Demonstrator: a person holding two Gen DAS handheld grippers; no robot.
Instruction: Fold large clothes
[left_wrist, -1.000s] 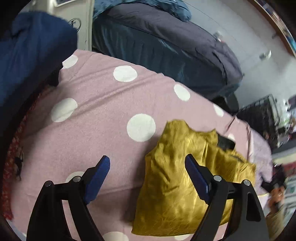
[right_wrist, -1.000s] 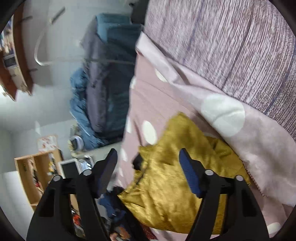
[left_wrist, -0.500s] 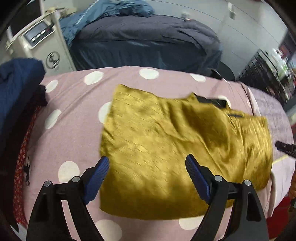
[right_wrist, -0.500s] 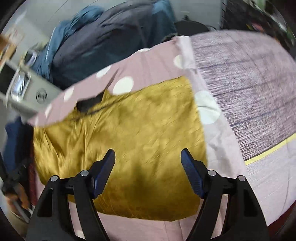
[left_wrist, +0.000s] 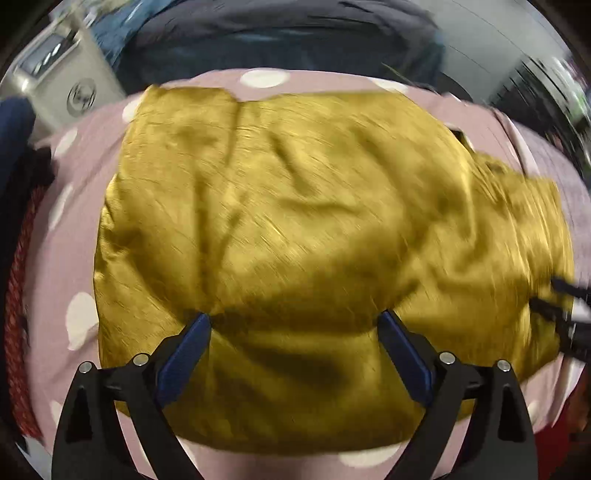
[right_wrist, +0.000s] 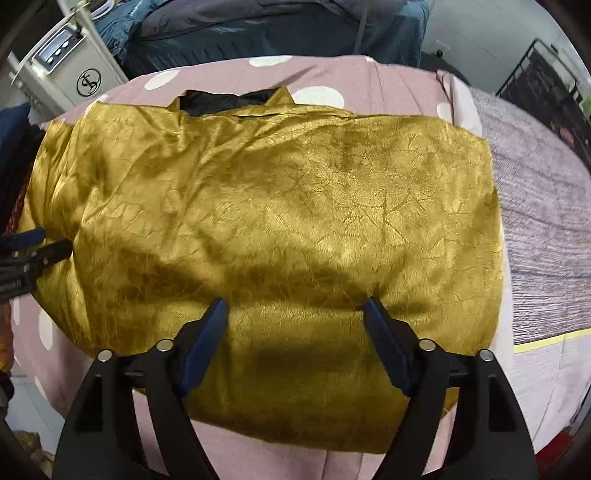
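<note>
A mustard-gold satin garment (left_wrist: 295, 206) lies spread on the pink polka-dot bedcover (left_wrist: 81, 162), creased, with a black lining (right_wrist: 221, 99) showing at its far edge. My left gripper (left_wrist: 295, 317) points down over the near half of the garment (right_wrist: 295, 206). Its jaws are opening, with only flat fabric below them and nothing pinched. My right gripper (right_wrist: 295, 304) hangs open over the garment's near right part, pads off the cloth. Each gripper appears in the other's view: the right gripper (left_wrist: 565, 295) at the right edge, the left gripper (right_wrist: 26, 243) at the left edge.
A white appliance (right_wrist: 70, 62) stands at the back left beside dark blue-grey bedding (right_wrist: 277, 29). A grey striped blanket (right_wrist: 535, 221) covers the bed's right side, with a black wire rack (right_wrist: 546, 85) behind it. Dark blue clothes (left_wrist: 14, 147) and red patterned cloth (left_wrist: 18, 295) lie at the left.
Both grippers swung in over the garment and the left one came lower. The right view rolled upright. The garment, bunched a second ago, now lies spread wide.
</note>
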